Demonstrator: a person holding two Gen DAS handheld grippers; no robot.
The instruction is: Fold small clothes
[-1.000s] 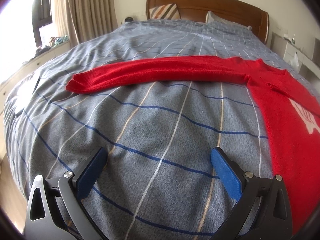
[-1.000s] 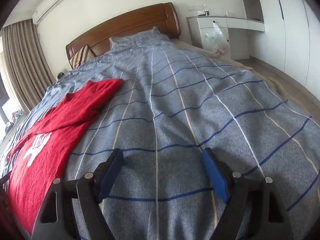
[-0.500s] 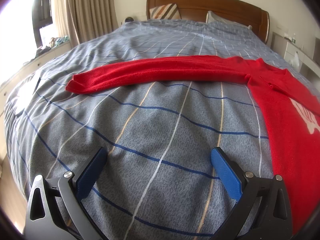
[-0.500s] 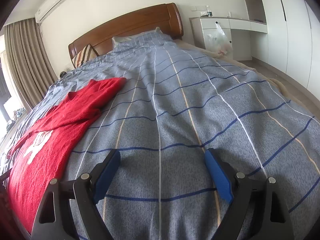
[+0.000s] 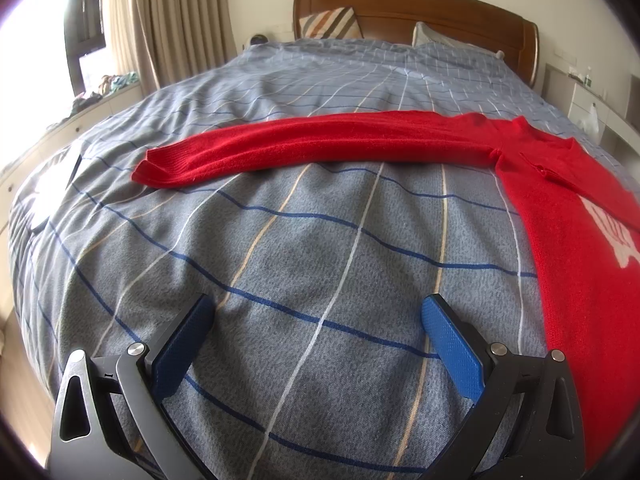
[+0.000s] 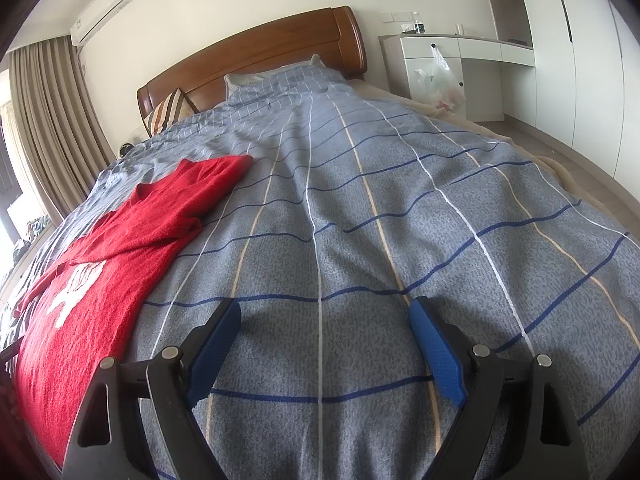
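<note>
A red knit sweater (image 5: 572, 240) with a white print lies flat on the bed. Its long sleeve (image 5: 304, 148) stretches out to the left across the cover. In the right wrist view the sweater (image 6: 104, 280) lies at the left, its other sleeve (image 6: 200, 184) reaching toward the headboard. My left gripper (image 5: 318, 316) is open and empty, low over bare cover, left of the sweater body and in front of the sleeve. My right gripper (image 6: 324, 320) is open and empty over bare cover to the right of the sweater.
The bed has a grey-blue checked cover (image 5: 320, 240) and a wooden headboard (image 5: 412, 4) with pillows. Curtains (image 5: 168, 20) and a window ledge are at the left. A white desk (image 6: 460, 60) with a hanging plastic bag (image 6: 440, 80) and wardrobes stand at the right.
The right gripper has tilted and shifted slightly, so the view shows more of the headboard and desk. The left gripper has hardly moved. The sweater lies unchanged.
</note>
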